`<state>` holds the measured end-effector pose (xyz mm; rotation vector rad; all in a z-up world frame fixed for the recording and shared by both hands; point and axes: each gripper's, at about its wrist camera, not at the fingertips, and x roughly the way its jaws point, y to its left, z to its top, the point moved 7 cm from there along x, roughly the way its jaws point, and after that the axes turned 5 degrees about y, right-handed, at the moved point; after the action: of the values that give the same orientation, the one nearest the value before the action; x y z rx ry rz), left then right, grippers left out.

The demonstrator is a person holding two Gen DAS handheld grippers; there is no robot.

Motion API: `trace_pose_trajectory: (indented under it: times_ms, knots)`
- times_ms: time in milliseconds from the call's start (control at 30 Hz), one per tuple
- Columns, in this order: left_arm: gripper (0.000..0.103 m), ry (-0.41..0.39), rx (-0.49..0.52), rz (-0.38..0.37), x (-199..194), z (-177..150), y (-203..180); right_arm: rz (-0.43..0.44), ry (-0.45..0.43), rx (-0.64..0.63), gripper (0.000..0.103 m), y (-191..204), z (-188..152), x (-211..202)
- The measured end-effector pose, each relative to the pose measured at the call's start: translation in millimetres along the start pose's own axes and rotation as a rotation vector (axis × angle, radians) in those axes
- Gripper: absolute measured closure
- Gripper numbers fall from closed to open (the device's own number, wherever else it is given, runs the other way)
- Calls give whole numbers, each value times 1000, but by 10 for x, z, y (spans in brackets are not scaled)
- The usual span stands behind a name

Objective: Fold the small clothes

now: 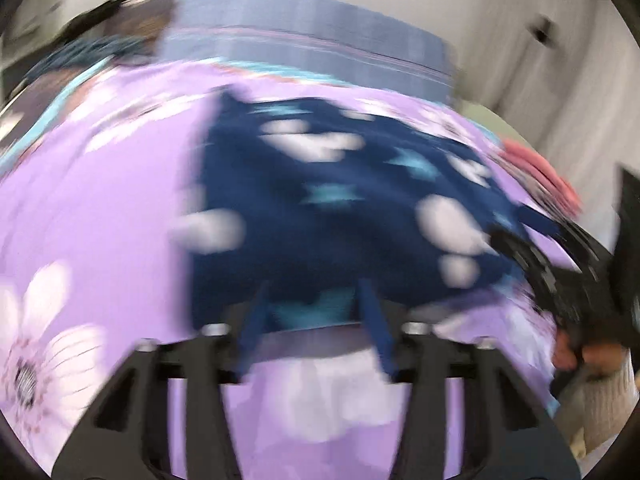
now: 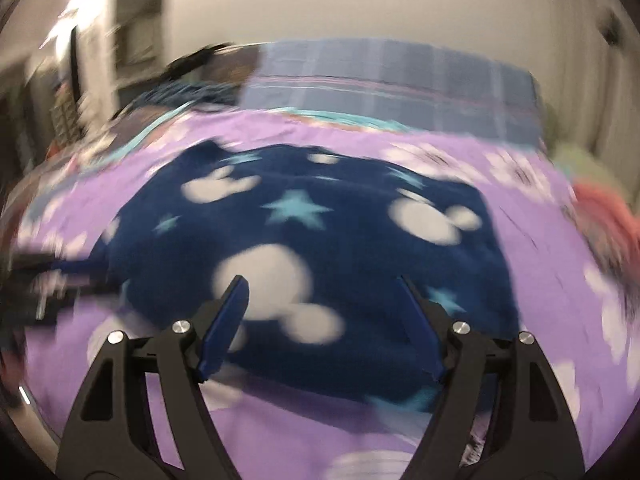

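A navy fleece garment [image 1: 340, 200] [image 2: 320, 240] with white mouse-head shapes and teal stars lies spread on a purple floral bedsheet [image 1: 100, 200] [image 2: 552, 264]. My left gripper [image 1: 314, 282] is at the garment's near edge, its blue fingers a little apart with the hem showing between them; blur hides any contact. My right gripper [image 2: 320, 278] hovers over the garment's near part, jaws wide and empty. In the left wrist view the right gripper [image 1: 560, 264] is a black blur at the garment's right edge, a hand [image 1: 580, 352] behind it.
A blue plaid pillow or folded blanket [image 1: 304, 44] [image 2: 392, 80] lies across the far end of the bed. A pink-coral cloth [image 1: 536, 172] [image 2: 608, 208] sits at the right edge. Walls stand behind, with furniture to the far left.
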<state>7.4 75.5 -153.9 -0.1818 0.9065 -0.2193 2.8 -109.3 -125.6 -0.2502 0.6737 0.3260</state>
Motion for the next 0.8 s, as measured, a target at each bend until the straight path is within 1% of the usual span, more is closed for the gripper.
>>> trace_pose_trajectory:
  times_ms: [33,67,100,167,233,300,367,433,467,500,533,600,733,767,800]
  knots:
    - [76,5,-59,19,-17,-24,248,4,-5,-77,27,195,20,23]
    - [84,13,-108,32,-24,-56,447,11,-9,-131,27,338,28,37]
    - [90,21,-164,59,-40,-99,674,26,-18,-216,27,581,41,66]
    - [91,18,-215,102,-76,-153,924,48,-30,-321,27,909,50,116]
    - [91,11,-258,117,-118,-199,1103,51,-40,-401,27,1181,51,173]
    - [91,11,-294,108,-130,-220,1204,46,-53,-489,27,1461,56,236]
    - [91,11,-311,85,-114,-205,1262,43,-60,-547,27,1635,71,289]
    - [90,7,-311,8,-95,-153,1250,41,-64,-587,27,1785,92,335]
    - [86,7,-305,-62,-60,-89,1214,41,-64,-596,27,1830,105,350]
    - [78,11,-298,-103,-22,-55,1184,46,-63,-600,27,1863,129,364]
    - [75,19,-286,-154,27,11,1139,53,-62,-598,26,1885,136,371]
    - [66,28,-257,-215,131,126,1052,56,-57,-588,25,1897,148,385]
    - [66,65,-237,-367,310,223,825,35,-37,-566,24,1812,140,419]
    - [67,76,-239,-394,351,227,792,32,-28,-555,24,1776,141,429]
    - [67,83,-242,-406,363,210,770,32,-19,-540,23,1732,146,438]
